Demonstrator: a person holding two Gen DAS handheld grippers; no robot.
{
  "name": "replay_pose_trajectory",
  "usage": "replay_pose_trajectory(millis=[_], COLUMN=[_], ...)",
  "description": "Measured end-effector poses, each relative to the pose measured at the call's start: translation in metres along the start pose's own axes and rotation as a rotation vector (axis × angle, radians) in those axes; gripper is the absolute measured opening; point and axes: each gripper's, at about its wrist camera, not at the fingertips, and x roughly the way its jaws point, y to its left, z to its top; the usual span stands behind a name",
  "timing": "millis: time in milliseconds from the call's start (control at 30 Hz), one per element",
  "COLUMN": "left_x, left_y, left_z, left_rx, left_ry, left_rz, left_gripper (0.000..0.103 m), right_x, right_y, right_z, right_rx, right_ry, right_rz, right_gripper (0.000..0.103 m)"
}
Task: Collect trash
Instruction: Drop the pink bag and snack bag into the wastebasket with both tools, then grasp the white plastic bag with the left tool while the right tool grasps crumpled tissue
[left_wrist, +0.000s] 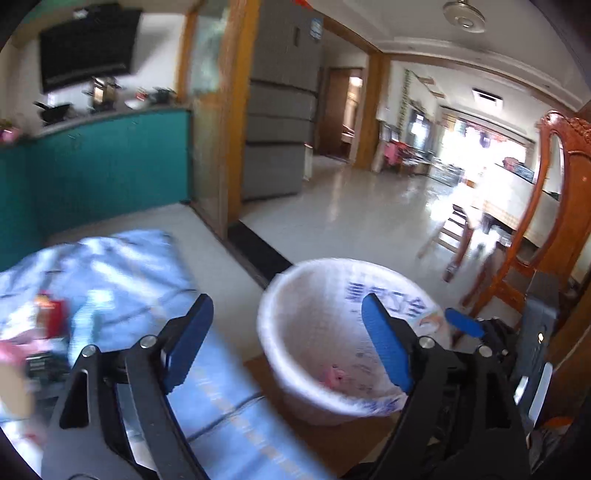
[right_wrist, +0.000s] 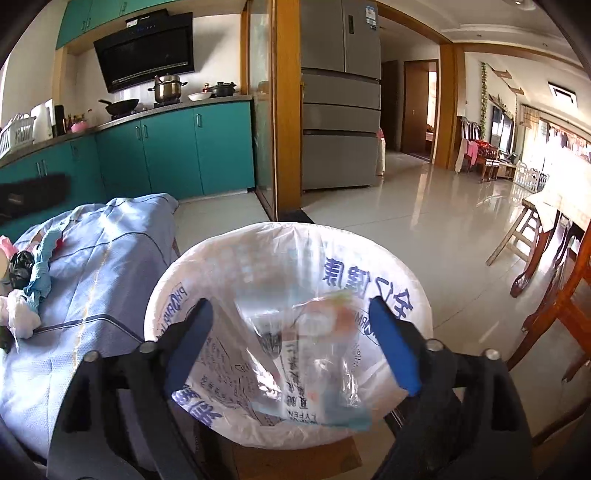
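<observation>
The right gripper (right_wrist: 291, 347) hangs over the lined bin (right_wrist: 177, 295), jaws released; a clear wrapper (right_wrist: 314, 354) lies between them, untouched. The left gripper (left_wrist: 284, 343), jaws spread, has the bin (left_wrist: 295, 295) at two o'clock beside the blue-covered tabletop (left_wrist: 122, 266).

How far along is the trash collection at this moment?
Partly done. The white bag-lined bin already holds a pink scrap. In hand: a clear plastic wrapper blurs between the open right hand-held gripper fingers over the bin; whether gripped is unclear. Left: blue strip, white wad and black lump on the light-blue cloth.
</observation>
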Motion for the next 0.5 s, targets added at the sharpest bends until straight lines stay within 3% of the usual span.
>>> replay_pose_trajectory(millis=[100,167,333,400,500], left_x=[-0.035,-0.066,-0.126,-0.140,-0.157], left_y=[0.026,0.052,0.116,0.135,0.158], left_z=[-0.004,-0.012,-0.038,-0.047,-0.062], left_rx=[-0.025,-0.045,-0.092,-0.121,-0.182], left_ry=[-0.045,-0.082,-0.076,-0.054,-0.028], left_rz=[0.107,0.221,0.442,0.485,0.514], left_gripper=[0.084,0.085,0.086,0.086,0.086], right_x=[-0.010,-0.024,-0.050,-0.050,-0.046], right_y=[0.011,0.030,0.100,0.135,0.182], right_z=[0.003,0.006,0.008,0.005,0.003], right_rx=[-0.012,-0.025,-0.083,-0.117,-0.190], right_ry=[-0.009,-0.024,-0.028,0.005,0.035], right_rz=[0.041,0.094,0.315,0.408,0.477], right_gripper=[0.086,0.089,0.095,0.095,0.095])
